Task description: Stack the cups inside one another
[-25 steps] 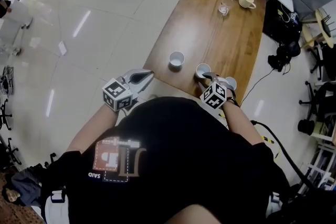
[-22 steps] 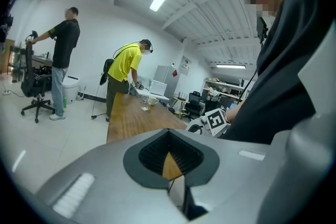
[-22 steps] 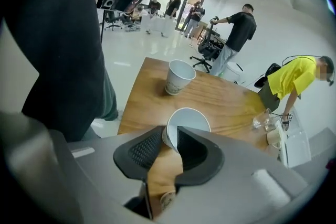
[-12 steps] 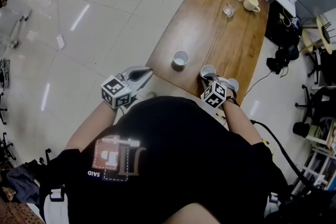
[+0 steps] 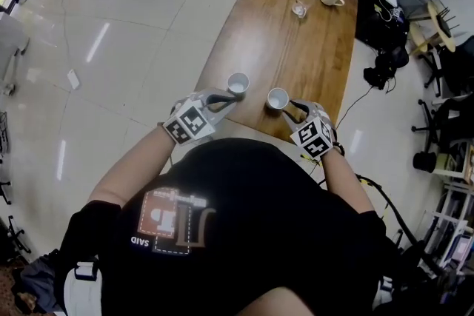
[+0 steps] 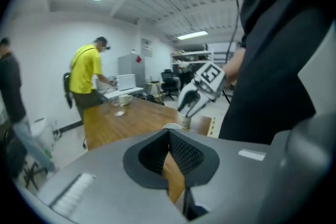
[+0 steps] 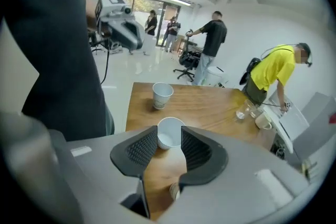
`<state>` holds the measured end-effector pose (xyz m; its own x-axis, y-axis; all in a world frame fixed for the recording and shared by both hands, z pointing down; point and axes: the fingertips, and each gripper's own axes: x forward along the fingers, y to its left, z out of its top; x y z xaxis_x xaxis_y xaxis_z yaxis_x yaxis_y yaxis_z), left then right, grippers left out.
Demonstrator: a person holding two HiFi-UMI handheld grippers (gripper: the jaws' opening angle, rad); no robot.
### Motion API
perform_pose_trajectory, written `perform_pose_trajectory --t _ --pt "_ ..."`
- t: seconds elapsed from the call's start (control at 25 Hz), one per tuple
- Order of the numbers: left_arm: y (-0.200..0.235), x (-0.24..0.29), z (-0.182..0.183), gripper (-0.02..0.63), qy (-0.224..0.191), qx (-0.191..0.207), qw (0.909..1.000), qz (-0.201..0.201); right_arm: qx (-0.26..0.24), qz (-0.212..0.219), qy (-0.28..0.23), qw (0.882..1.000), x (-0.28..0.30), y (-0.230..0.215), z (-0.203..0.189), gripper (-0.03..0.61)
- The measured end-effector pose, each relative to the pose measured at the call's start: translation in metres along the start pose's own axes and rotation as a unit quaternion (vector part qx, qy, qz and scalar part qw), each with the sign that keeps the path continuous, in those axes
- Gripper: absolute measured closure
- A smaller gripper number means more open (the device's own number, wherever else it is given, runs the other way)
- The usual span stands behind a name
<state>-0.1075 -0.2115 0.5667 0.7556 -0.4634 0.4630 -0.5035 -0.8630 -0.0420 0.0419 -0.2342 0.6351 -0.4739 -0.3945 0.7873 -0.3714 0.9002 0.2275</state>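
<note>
Left cup (image 5: pixel 238 82) is mostly blocked in the left gripper view, just a rim sliver over the left gripper (image 5: pixel 229 95) and its pressed-together, empty fingers. Right gripper (image 5: pixel 291 106) fingers have just been opening and are wide apart. The white right cup (image 7: pixel 169 132) stands upright in the gap, untouched, near the counter (image 5: pixel 296 41) edge, left cup at its 10 o'clock.

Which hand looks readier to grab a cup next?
Probably the right: the right tongs have just been opening, and a white cup stands in their gap, ungripped. The left tongs are shut.
</note>
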Motion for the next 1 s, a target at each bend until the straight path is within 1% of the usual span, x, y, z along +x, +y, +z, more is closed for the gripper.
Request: perform_pose_trajectory --t 0.04,0.08,0.12,0.16,0.2,0.28,0.32,0.4,0.48,0.52,0.56,0.6,0.64,0.68,0.72,0.8,0.88,0.92,0.96,1.0 --pt "-0.014 0.022 0.002 0.612 0.028 0.051 0.9979 -0.03 0.026 -0.015 -0.009 1.0 -0.014 -0.006 -0.005 0.426" --pt "-0.027 0.045 0.001 0.596 0.057 0.099 0.9917 -0.059 0.051 -0.029 -0.016 0.998 -0.028 -0.01 -0.012 0.43" --pt "-0.039 0.067 -0.001 0.571 0.085 0.144 0.9824 -0.083 0.073 -0.042 -0.02 0.996 -0.041 -0.013 -0.022 0.431" --pt "-0.049 0.088 -0.004 0.545 0.113 0.187 0.9705 -0.103 0.091 -0.055 -0.021 0.994 -0.055 -0.014 -0.033 0.433" --pt "-0.056 0.107 -0.009 0.516 0.14 0.227 0.9565 -0.117 0.107 -0.066 -0.019 0.992 -0.067 -0.013 -0.045 0.434" --pt "-0.064 0.139 -0.023 0.508 0.193 0.294 0.9259 -0.138 0.13 -0.083 -0.011 0.988 -0.087 -0.008 -0.07 0.436" --pt "-0.065 0.152 -0.031 0.5 0.221 0.316 0.9111 -0.146 0.141 -0.09 -0.005 0.986 -0.095 -0.004 -0.083 0.437" --pt "-0.067 0.174 -0.046 0.5 0.275 0.345 0.8836 -0.157 0.164 -0.101 0.004 0.981 -0.109 0.001 -0.111 0.439" --pt "-0.07 0.19 -0.059 0.5 0.314 0.37 0.8589 -0.163 0.187 -0.109 0.011 0.976 -0.121 0.007 -0.136 0.439" --pt "-0.072 0.195 -0.063 0.515 0.326 0.379 0.8505 -0.165 0.196 -0.112 0.014 0.974 -0.125 0.01 -0.146 0.44" --pt "-0.074 0.198 -0.066 0.546 0.333 0.383 0.8458 -0.166 0.203 -0.113 0.015 0.972 -0.127 0.013 -0.153 0.44" --pt "-0.076 0.199 -0.068 0.579 0.336 0.383 0.8443 -0.167 0.208 -0.114 0.016 0.971 -0.128 0.016 -0.158 0.44" --pt "-0.077 0.2 -0.068 0.601 0.337 0.379 0.8453 -0.167 0.211 -0.113 0.015 0.971 -0.129 0.017 -0.162 0.442" --pt "-0.078 0.2 -0.066 0.601 0.337 0.373 0.8485 -0.165 0.212 -0.113 0.013 0.971 -0.129 0.018 -0.165 0.44" --pt "-0.076 0.198 -0.061 0.601 0.335 0.365 0.8536 -0.161 0.212 -0.111 0.011 0.971 -0.128 0.017 -0.166 0.442" --pt "-0.067 0.187 -0.043 0.603 0.327 0.342 0.8691 -0.146 0.21 -0.107 0.005 0.972 -0.123 0.013 -0.164 0.443" --pt "-0.047 0.166 -0.021 0.602 0.315 0.313 0.8879 -0.121 0.204 -0.102 -0.003 0.974 -0.117 0.008 -0.156 0.445" --pt "-0.034 0.153 -0.013 0.601 0.311 0.299 0.8956 -0.108 0.2 -0.099 -0.007 0.975 -0.113 0.005 -0.152 0.445" --pt "-0.019 0.137 -0.007 0.601 0.311 0.287 0.901 -0.094 0.196 -0.097 -0.01 0.976 -0.11 0.003 -0.147 0.445" --pt "-0.005 0.121 -0.004 0.601 0.315 0.279 0.9037 -0.081 0.193 -0.094 -0.013 0.977 -0.106 0.001 -0.142 0.445"
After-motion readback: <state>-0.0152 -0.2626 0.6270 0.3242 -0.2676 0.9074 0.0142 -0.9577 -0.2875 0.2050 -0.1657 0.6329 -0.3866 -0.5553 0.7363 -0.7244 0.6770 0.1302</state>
